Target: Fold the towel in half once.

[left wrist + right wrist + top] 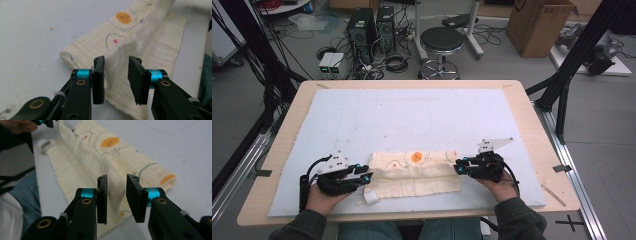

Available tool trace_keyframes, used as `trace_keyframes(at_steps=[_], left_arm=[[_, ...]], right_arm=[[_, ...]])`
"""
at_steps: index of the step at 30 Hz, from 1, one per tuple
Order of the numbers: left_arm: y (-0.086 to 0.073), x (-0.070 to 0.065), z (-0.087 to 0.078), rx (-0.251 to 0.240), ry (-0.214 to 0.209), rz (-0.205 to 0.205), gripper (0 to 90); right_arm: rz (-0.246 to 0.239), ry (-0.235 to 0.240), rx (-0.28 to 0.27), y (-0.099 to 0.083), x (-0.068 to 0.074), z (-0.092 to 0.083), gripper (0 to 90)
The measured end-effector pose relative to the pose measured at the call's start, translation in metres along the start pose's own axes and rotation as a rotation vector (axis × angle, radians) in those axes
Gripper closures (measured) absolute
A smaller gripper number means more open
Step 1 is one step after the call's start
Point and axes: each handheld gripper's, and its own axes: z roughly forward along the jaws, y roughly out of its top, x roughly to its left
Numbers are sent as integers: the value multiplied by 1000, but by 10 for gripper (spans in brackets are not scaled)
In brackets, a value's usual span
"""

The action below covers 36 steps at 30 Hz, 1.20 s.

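- Cloth (414,172): lower centre of the high view, folded, on the mat (412,115).
- Mat: on the table (532,107).
- Left gripper (368,176): at the cloth's left end.
- Right gripper (457,166): at its right end.
- Stool (441,41): upper centre, beyond the table.
- Cardboard box (539,25): upper right.

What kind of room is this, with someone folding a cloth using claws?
Probably a research lab or workshop: computer towers with tangled cables on the floor, a cardboard box, and a black metal frame around the table.
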Motion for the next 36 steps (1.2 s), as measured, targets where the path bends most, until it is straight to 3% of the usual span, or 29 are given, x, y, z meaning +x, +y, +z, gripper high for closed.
trace_keyframes(at_steps=[4,8,14,18,20,24,29,36], left_arm=[[4,4,-3,-43,2,-16,606],[5,8,-1,-41,7,-24,642],[2,3,7,16,-37,0,731],[-3,-2,12,79,-67,38,767],[-6,-4,13,105,-92,37,772],[-11,-7,16,162,-126,57,772],[-14,-12,18,199,-149,68,772],[-17,-13,15,211,-157,64,745]], right_arm=[[-1,7,-56,3,3,-9,667],[0,18,-45,6,4,-2,671],[-41,67,20,4,10,11,693],[-54,94,68,-1,14,13,722],[-71,106,96,-4,15,13,725],[-78,103,147,-11,17,13,733],[-92,93,178,-17,19,10,761],[-89,86,199,-24,21,7,764]])
